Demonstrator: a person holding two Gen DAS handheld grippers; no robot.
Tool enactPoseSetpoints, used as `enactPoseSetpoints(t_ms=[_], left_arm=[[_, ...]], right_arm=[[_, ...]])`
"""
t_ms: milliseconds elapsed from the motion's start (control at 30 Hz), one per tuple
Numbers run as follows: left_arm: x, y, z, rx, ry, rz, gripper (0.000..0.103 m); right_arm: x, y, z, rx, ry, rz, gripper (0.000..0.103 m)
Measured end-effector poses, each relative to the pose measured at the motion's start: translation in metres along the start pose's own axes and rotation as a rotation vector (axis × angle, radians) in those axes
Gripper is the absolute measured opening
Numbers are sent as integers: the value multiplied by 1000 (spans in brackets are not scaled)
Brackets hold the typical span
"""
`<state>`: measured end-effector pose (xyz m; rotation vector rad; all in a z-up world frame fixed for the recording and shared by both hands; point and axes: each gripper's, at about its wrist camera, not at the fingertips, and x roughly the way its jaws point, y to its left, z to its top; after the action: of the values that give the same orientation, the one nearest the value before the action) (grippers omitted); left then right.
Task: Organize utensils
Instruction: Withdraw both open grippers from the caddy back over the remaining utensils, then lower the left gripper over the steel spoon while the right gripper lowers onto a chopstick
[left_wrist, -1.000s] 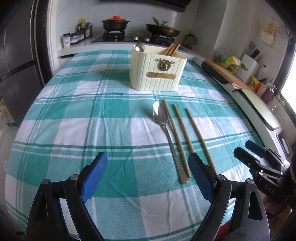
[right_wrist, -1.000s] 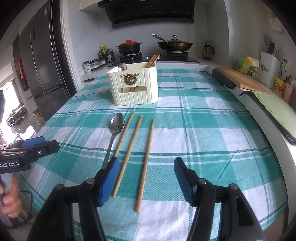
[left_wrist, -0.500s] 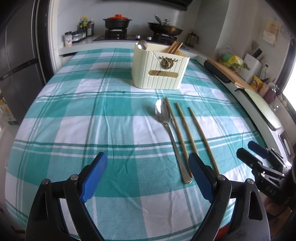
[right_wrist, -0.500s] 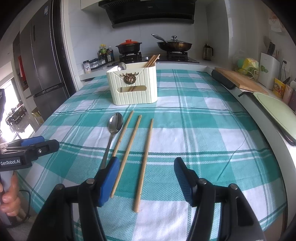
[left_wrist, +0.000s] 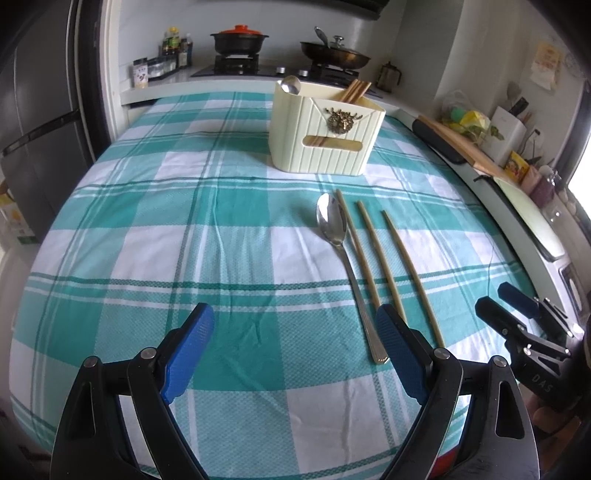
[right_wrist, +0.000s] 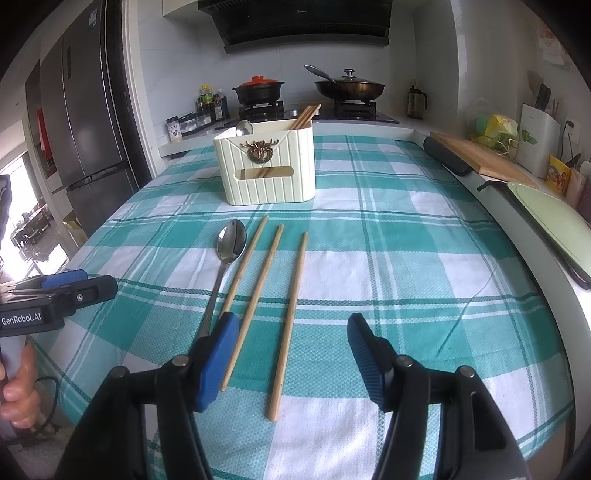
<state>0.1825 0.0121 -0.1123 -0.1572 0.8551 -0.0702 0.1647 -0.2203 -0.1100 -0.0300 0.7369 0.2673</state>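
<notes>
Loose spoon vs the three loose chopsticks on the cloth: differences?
The spoon is shiny metal with a broad bowl; the chopsticks are plain tan sticks. One spoon, three chopsticks. The spoon lies leftmost, the chopsticks to its right. Shared: all lie flat on the checked cloth, before the cream holder.

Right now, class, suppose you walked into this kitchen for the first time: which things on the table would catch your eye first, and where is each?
First, the cream utensil holder with a brass ornament, standing upright toward the far side of the teal checked tablecloth, chopsticks and a spoon poking from its top. In front of it lie a metal spoon and three loose chopsticks, side by side. Nearest, the open right gripper hovers over their near ends.
</notes>
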Motion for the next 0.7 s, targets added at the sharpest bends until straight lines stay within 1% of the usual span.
enactPoseSetpoints(t_ms=[700], left_arm=[[10,5,-2,-18,25,14,90]], right_arm=[[9,2,-3,-6,26,2,63]])
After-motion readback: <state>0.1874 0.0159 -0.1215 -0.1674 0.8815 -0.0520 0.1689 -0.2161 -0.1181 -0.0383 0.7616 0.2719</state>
